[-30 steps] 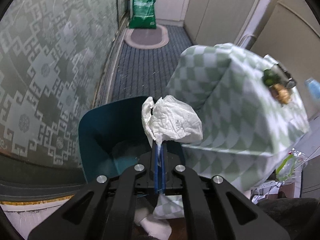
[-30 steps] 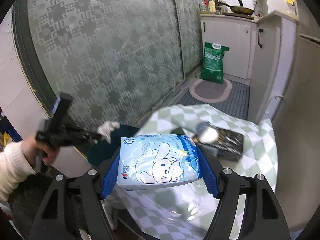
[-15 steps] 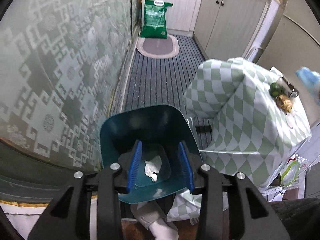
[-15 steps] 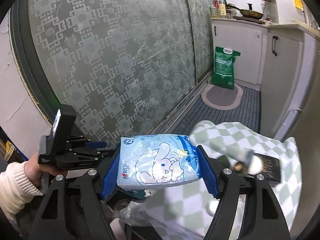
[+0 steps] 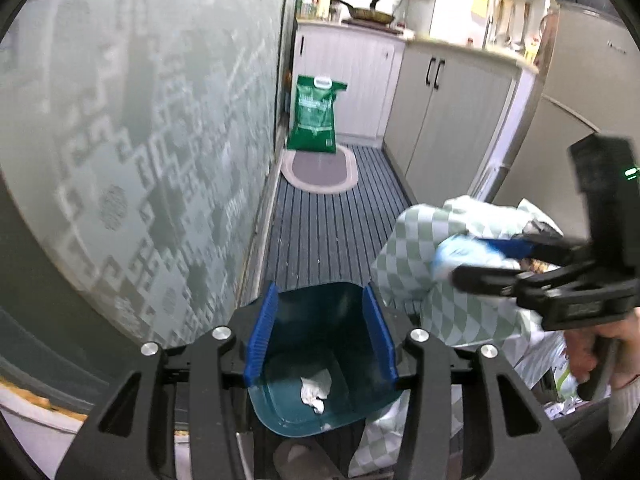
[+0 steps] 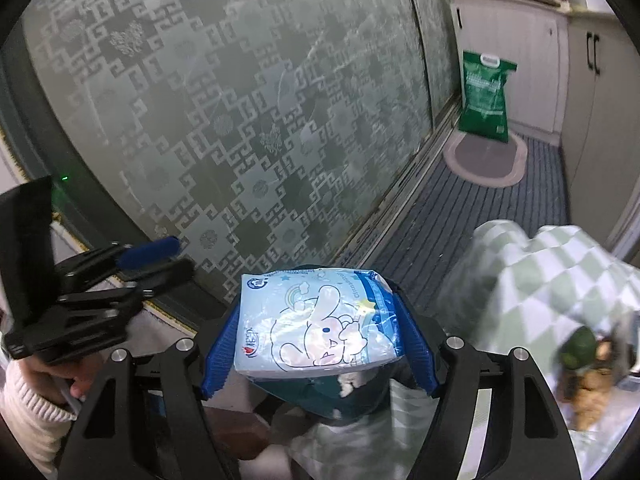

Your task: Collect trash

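Note:
A dark teal trash bin (image 5: 344, 416) stands on the floor beside the table. A crumpled white tissue (image 5: 316, 388) lies inside it. My left gripper (image 5: 320, 336) is open and empty above the bin. My right gripper (image 6: 316, 336) is shut on a light blue tissue pack (image 6: 316, 324) with a rabbit print and holds it over the bin (image 6: 352, 404). The right gripper and its pack (image 5: 452, 252) also show at the right of the left wrist view. The left gripper (image 6: 156, 260) shows at the left of the right wrist view.
A table with a green checked cloth (image 5: 440, 304) stands right of the bin, with food scraps (image 6: 588, 364) on top. A frosted patterned glass door (image 6: 240, 100) runs along the left. A green bag (image 5: 314, 114), an oval mat (image 5: 320, 168) and cabinets (image 5: 452, 120) lie beyond.
My left gripper opened and dropped the white tissue into the bin, then lifted. My right gripper carried the blue pack from above the table to over the bin.

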